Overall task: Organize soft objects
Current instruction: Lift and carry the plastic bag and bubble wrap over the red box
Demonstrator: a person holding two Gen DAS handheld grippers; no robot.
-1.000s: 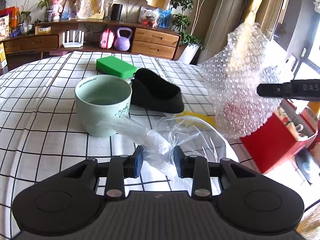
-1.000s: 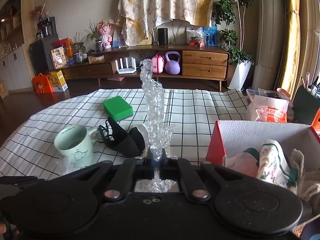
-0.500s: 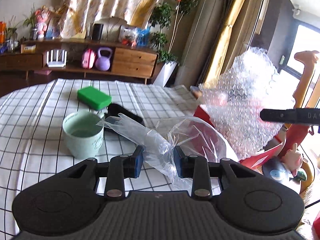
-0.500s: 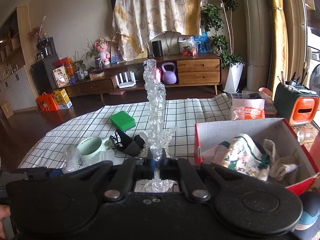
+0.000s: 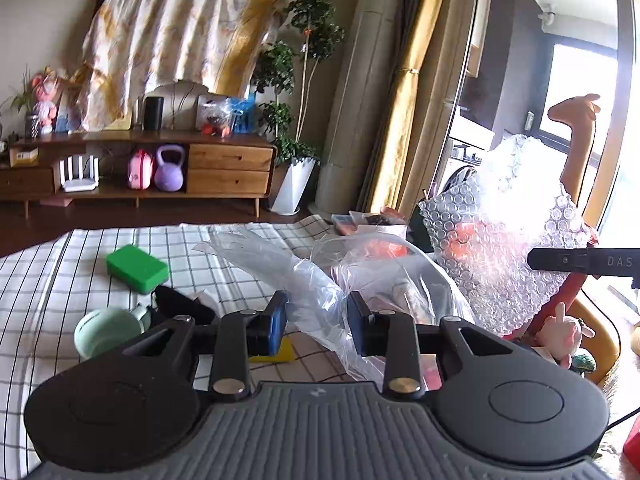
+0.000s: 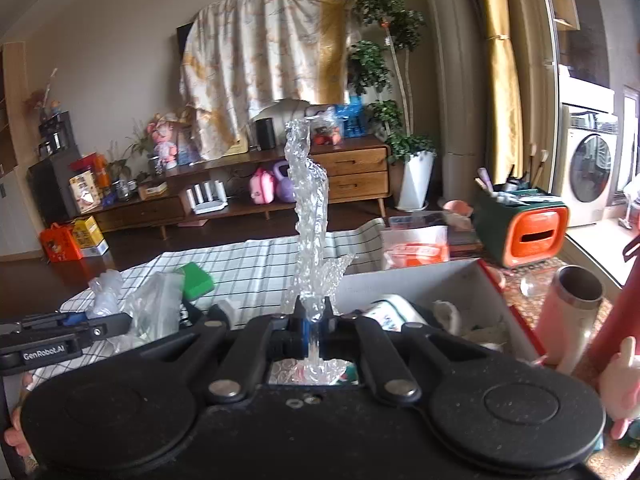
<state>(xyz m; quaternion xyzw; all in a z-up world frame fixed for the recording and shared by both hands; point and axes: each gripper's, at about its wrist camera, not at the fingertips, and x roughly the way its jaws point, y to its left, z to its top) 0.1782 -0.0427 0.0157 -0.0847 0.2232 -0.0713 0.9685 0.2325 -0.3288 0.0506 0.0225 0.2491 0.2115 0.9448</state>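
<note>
My left gripper [image 5: 316, 322] is shut on a clear plastic bag [image 5: 320, 280] and holds it in the air above the table's right side. My right gripper [image 6: 314, 326] is shut on a sheet of bubble wrap [image 6: 308, 216] that stands upright from the jaws; it also shows in the left wrist view [image 5: 508, 232], off to the right. The red box [image 6: 516, 308] with a white inside lies just beyond and below my right gripper and holds several soft items. A green sponge [image 5: 136, 268] and a black cloth [image 5: 180, 306] lie on the checked tablecloth [image 5: 48, 280].
A pale green mug [image 5: 106, 332] stands by the black cloth, and a yellow piece [image 5: 280, 354] lies under my left gripper. Right of the table are a green and orange container [image 6: 520, 228], a steel tumbler [image 6: 572, 304] and plush toys [image 5: 560, 332].
Both grippers have risen and moved right with their loads. The table objects sit lower and farther left in view, and the red box is now right under my right gripper.
</note>
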